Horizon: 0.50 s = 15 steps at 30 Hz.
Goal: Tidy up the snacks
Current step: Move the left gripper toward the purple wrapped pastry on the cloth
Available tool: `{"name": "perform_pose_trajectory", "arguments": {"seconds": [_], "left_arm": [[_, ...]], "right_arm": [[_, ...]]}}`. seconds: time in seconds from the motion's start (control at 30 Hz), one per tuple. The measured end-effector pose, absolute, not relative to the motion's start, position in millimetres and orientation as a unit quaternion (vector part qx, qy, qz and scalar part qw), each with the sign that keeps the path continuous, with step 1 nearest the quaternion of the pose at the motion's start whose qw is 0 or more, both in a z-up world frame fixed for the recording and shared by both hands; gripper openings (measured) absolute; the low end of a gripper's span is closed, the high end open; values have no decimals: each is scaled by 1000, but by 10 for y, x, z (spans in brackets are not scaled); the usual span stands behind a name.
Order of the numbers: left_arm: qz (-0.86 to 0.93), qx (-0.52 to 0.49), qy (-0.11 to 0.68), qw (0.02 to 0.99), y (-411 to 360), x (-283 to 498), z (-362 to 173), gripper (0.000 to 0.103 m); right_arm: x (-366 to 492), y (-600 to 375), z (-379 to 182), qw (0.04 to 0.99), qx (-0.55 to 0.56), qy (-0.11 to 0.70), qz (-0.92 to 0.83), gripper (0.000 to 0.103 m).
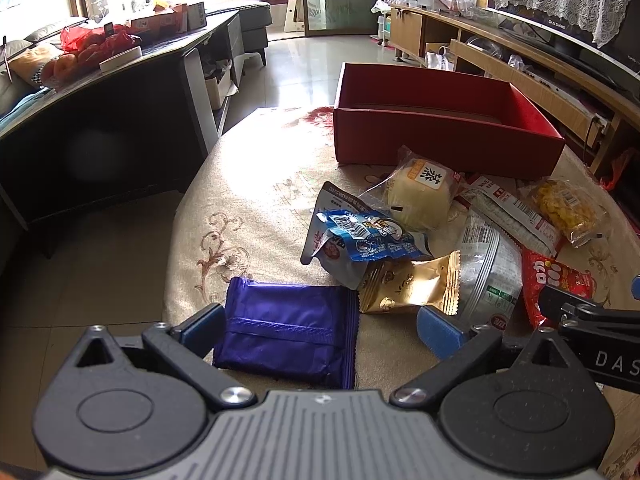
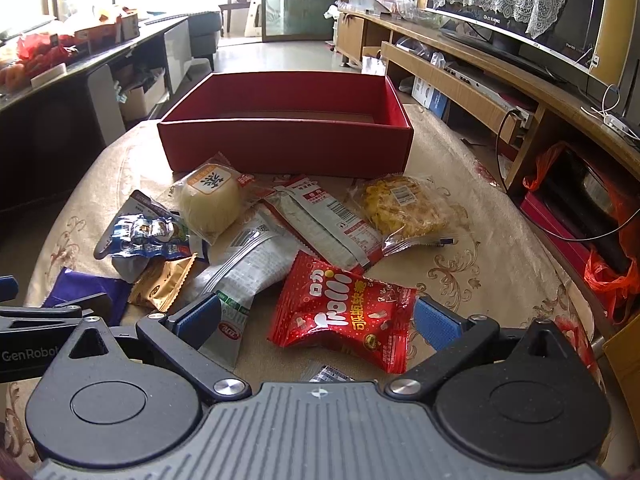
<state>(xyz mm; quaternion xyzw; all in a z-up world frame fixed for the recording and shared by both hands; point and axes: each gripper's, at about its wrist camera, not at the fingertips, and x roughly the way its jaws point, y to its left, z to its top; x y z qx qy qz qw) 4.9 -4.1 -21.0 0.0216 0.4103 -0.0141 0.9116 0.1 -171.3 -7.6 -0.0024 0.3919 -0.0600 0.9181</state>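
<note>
On the beige patterned cloth [image 2: 480,280], just before the empty red box [image 2: 286,136]: a loose heap of snack packets, the red-and-white sachet [image 2: 336,224] lying long axis aslant, pointing toward the box. Left gripper [image 1: 320,326] spread wide around the purple packet [image 1: 286,334], flat and roughly square, left pad perhaps touching its edge. Right gripper [image 2: 318,316] likewise released, straddling the red candy bag [image 2: 344,314].

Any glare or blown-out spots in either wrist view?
Left wrist: sunlight washes out the tablecloth left of the red box; window overexposed. Right wrist: window also blown out, snacks evenly lit, slight sheen on the red packet. Fisheye bends both.
</note>
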Motion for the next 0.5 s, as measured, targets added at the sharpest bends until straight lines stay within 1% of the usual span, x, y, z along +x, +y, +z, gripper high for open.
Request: {"name": "perform_pose_trajectory", "arguments": {"seconds": [0.5], "left_arm": [[-11, 24, 414, 910, -41, 51, -227, 97]], "right_arm": [[0, -1696, -96, 916, -6, 398, -58, 103]]}}
